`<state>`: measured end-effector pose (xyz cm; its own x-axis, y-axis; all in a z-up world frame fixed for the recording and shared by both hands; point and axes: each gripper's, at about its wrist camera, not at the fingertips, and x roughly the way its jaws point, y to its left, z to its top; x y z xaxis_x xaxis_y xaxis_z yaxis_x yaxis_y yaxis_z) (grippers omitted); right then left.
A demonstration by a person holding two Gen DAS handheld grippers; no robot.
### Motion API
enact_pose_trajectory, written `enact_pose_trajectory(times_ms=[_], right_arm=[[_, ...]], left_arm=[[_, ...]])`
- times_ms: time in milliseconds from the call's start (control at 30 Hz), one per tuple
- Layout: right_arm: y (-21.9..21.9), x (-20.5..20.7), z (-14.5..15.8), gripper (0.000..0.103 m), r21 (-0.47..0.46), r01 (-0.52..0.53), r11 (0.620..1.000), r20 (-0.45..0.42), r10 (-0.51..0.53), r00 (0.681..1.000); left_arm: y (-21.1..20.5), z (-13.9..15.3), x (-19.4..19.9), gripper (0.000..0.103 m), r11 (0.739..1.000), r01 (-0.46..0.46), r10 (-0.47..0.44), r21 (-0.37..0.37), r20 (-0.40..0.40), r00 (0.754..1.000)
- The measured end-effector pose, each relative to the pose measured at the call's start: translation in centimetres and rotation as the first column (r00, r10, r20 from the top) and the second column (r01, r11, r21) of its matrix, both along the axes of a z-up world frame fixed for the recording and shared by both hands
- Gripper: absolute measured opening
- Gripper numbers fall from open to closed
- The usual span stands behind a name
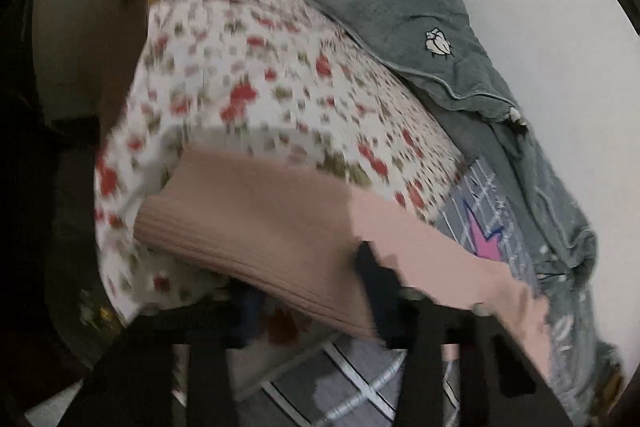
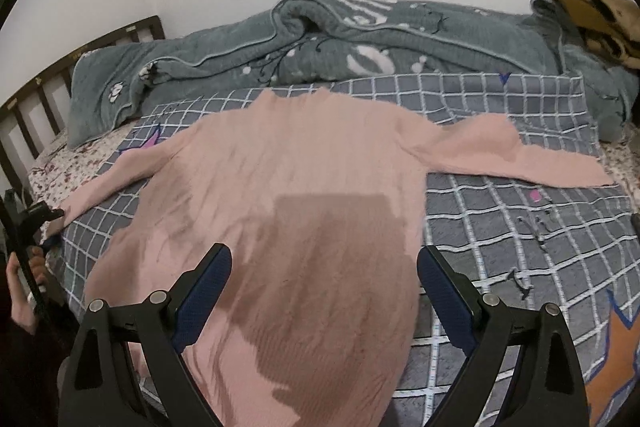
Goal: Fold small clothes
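A pink knit sweater (image 2: pixel 304 167) lies flat on the bed with both sleeves spread out to the sides. My right gripper (image 2: pixel 322 275) hovers open over its lower body, one finger on each side, holding nothing. At the left edge of the right wrist view, my left gripper (image 2: pixel 50 225) is shut on the end of the sweater's left sleeve. In the left wrist view, which is tilted and blurred, that ribbed sleeve (image 1: pixel 260 211) runs between the left gripper's (image 1: pixel 308 283) fingers.
The sweater rests on a grey checked blanket (image 2: pixel 500 227) over a floral sheet (image 1: pixel 260 87). A bunched grey-green quilt (image 2: pixel 360 39) fills the far side along the wall. A dark slatted headboard (image 2: pixel 32 95) stands on the left. Brown clothes (image 2: pixel 600 19) sit far right. A hand (image 2: pixel 20 291) holds the left gripper.
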<state>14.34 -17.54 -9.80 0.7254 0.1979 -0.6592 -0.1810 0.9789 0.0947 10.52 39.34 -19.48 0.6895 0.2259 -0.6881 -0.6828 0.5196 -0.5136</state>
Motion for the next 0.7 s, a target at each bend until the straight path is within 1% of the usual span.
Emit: enact_pose_trajectory(times_ms=[33, 67, 133, 167, 200, 267, 367, 400, 467, 500, 600, 633, 667, 700], right_arm=[[0.0, 0.0, 0.0, 0.093, -0.003, -0.005, 1.0, 0.005, 0.005, 1.0], [0.0, 0.0, 0.0, 0.093, -0.009, -0.01, 1.0, 0.015, 0.01, 1.0], [-0.3, -0.1, 0.1, 0.093, -0.013, -0.014, 1.0, 0.038, 0.014, 0.999], [-0.5, -0.1, 0.1, 0.093, -0.009, -0.017, 1.0, 0.044, 0.018, 0.999], [-0.8, 0.0, 0.1, 0.093, -0.002, -0.024, 1.0, 0.05, 0.024, 0.998], [-1.4, 0.0, 0.1, 0.093, 0.003, -0.03, 1.0, 0.064, 0.029, 0.997], [-2.3, 0.3, 0.2, 0.093, -0.011, -0.023, 1.0, 0.092, 0.024, 0.995], [-2.7, 0.4, 0.3, 0.093, -0.012, -0.021, 1.0, 0.098, 0.022, 0.995], [-3.8, 0.5, 0.7, 0.093, 0.003, -0.018, 1.0, 0.117, 0.017, 0.993], [-4.3, 0.5, 0.9, 0.093, 0.012, -0.018, 1.0, 0.123, 0.017, 0.992], [-6.2, 0.4, 1.3, 0.093, 0.038, -0.014, 0.999, 0.141, 0.008, 0.99], [-6.6, 0.4, 1.4, 0.093, 0.04, -0.008, 0.999, 0.145, 0.002, 0.989], [-7.3, 0.3, 1.4, 0.093, 0.043, 0.005, 0.999, 0.149, -0.011, 0.989], [-7.8, 0.2, 1.4, 0.093, 0.047, 0.011, 0.999, 0.151, -0.018, 0.988]], left_arm=[[0.0, 0.7, 0.4, 0.009, 1.0, 0.005, -0.004, 0.031, -0.024, 1.0], [-0.1, 1.5, 0.8, 0.007, 0.998, 0.019, -0.017, 0.056, -0.039, 0.999], [-0.8, 3.4, 1.5, 0.007, 0.992, 0.042, -0.036, 0.117, -0.053, 0.998], [-1.6, 4.9, 2.1, 0.007, 0.985, 0.061, -0.053, 0.162, -0.055, 0.997], [-2.1, 5.8, 2.4, 0.007, 0.98, 0.074, -0.066, 0.186, -0.051, 0.997], [-4.2, 8.4, 3.8, 0.007, 0.964, 0.129, -0.122, 0.235, -0.041, 0.992], [-8.4, 11.9, 6.8, 0.007, 0.931, 0.221, -0.222, 0.289, -0.032, 0.975], [-10.6, 13.1, 8.1, 0.007, 0.915, 0.259, -0.265, 0.309, -0.024, 0.964], [-13.8, 14.4, 10.1, 0.007, 0.889, 0.309, -0.321, 0.337, -0.019, 0.947], [-15.7, 15.0, 11.3, 0.007, 0.873, 0.338, -0.354, 0.351, -0.018, 0.935], [-22.2, 16.4, 14.9, 0.007, 0.812, 0.441, -0.469, 0.382, -0.024, 0.883], [-24.8, 16.6, 16.1, 0.007, 0.784, 0.481, -0.511, 0.392, -0.03, 0.859], [-26.8, 16.6, 16.9, 0.007, 0.764, 0.511, -0.544, 0.394, -0.033, 0.838], [-29.9, 16.3, 18.0, 0.007, 0.73, 0.56, -0.595, 0.393, -0.04, 0.803]])
